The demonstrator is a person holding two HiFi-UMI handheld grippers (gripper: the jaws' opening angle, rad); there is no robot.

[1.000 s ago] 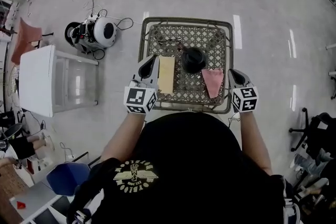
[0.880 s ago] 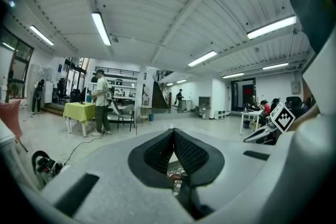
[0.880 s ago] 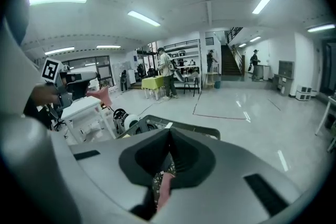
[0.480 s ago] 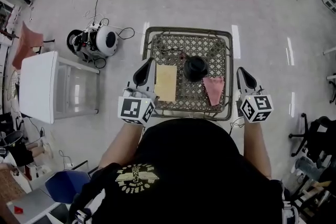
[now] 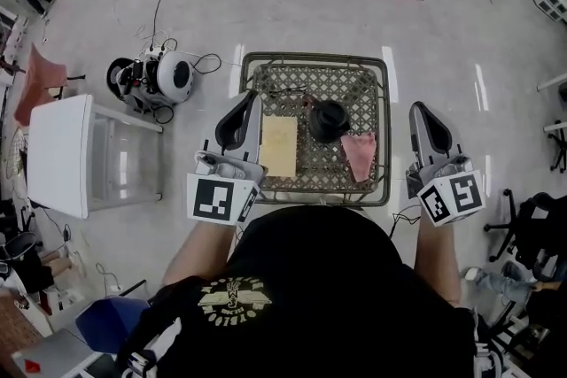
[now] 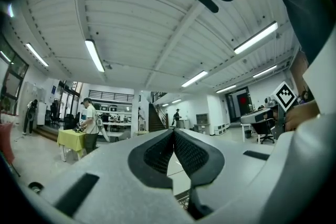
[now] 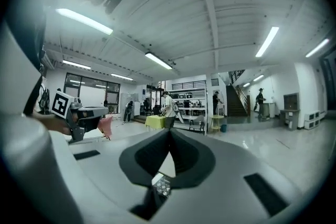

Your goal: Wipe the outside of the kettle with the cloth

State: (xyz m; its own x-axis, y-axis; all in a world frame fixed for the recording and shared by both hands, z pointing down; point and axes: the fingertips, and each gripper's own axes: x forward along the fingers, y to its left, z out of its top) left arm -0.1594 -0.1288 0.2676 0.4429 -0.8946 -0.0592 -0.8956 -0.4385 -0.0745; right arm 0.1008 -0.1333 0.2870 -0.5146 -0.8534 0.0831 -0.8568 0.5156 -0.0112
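Grey polished floor [image 5: 443, 22] lay under a square brown lattice-topped table with a metal frame [image 5: 314, 57], and a white rectangular side table [image 5: 58, 157] stood well apart to its left. Both grey two-jaw grippers were held level near the lattice table's near edge, the left gripper [image 5: 248, 102] over its left side and the right gripper [image 5: 420, 112] just outside its right side. Each had its jaws pressed together on nothing. On the lattice top lay a pale tan rectangular board [image 5: 279, 146] beside the left gripper. The round black kettle [image 5: 328, 119] stood near the middle, and the small pink cloth [image 5: 360, 155] lay just beside it on the right, untouched.
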